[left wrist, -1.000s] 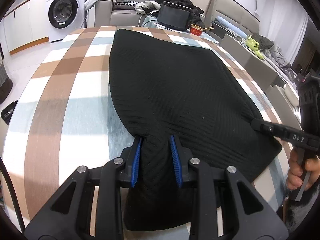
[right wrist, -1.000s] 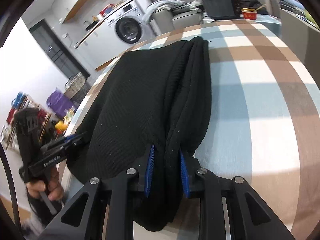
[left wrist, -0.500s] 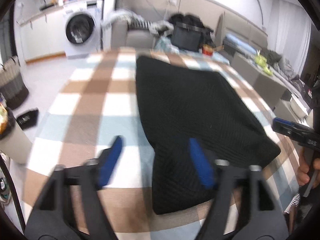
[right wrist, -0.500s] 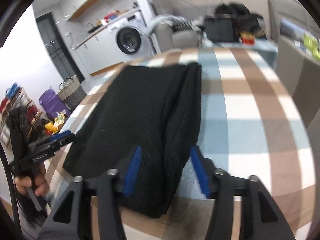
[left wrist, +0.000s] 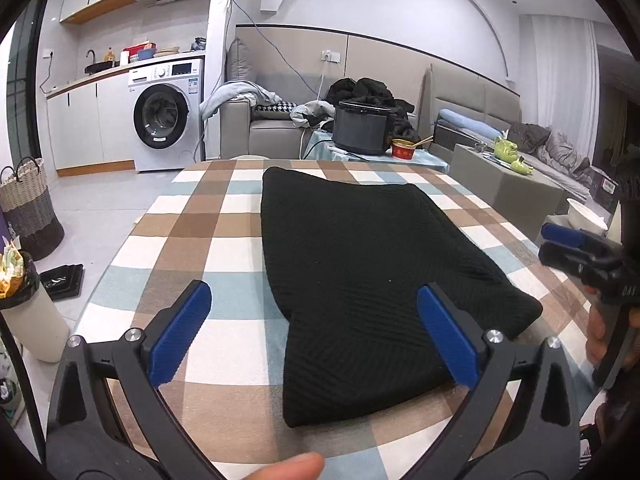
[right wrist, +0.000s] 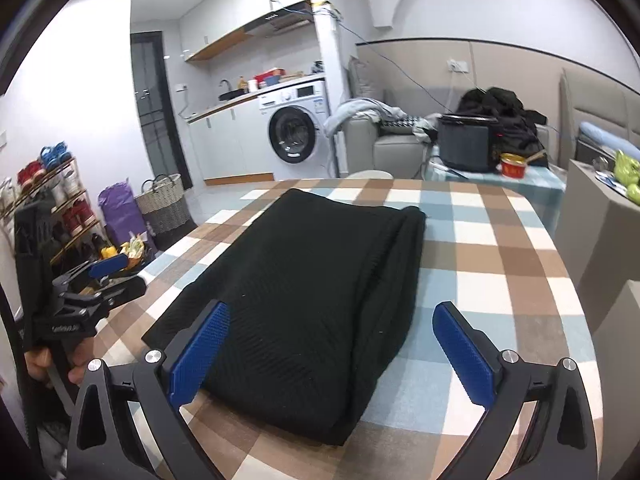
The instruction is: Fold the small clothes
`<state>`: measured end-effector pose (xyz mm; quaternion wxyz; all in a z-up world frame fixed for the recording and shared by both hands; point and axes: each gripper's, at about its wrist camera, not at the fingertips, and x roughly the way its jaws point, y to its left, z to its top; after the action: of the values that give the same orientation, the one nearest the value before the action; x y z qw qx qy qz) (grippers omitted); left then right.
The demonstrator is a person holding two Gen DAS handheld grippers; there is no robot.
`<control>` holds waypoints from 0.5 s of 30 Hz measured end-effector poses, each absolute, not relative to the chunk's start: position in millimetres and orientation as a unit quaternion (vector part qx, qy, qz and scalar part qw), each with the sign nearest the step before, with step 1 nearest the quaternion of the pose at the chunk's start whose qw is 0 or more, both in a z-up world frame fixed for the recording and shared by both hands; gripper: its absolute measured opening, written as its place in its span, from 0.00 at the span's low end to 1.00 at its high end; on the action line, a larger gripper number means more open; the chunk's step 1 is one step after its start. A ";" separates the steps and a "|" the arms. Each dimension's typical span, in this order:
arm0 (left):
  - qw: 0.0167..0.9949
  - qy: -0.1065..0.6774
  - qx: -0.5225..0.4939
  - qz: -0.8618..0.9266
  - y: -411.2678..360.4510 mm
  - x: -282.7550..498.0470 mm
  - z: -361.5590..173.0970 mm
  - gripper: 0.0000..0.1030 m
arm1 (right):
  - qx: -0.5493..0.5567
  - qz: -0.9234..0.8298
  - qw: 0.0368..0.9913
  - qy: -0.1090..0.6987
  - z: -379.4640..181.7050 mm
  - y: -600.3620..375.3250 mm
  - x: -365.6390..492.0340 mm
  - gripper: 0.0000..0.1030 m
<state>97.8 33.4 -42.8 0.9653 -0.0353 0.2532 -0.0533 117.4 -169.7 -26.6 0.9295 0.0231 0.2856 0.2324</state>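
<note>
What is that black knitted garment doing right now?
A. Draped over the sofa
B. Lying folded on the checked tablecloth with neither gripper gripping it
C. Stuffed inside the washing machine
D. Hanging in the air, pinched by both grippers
B. The black knitted garment lies folded on the checked tablecloth, and the left gripper and right gripper both have their blue pads spread wide apart, off the cloth.

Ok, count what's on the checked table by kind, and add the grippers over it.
Black garment: 1, folded, lying flat on the checked table.
Grippers: 2, the left gripper and the right gripper, both open and holding nothing.
Total: 3
</note>
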 end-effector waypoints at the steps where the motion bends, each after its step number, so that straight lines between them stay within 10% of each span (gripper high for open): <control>1: 0.966 0.252 -0.035 -0.052 33.2 97.8 -43.4 1.00 | 0.021 0.236 0.930 0.282 -28.5 -168.7 117.5 1.00; 15: 0.969 0.238 -0.029 -0.058 30.5 97.2 -53.2 1.00 | 0.026 0.242 0.934 0.260 -41.2 -166.4 107.9 1.00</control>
<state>97.2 30.5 -53.2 0.9691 -0.0292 0.2382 -0.0576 107.9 -166.4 -41.2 0.9342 0.0262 0.2604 0.2425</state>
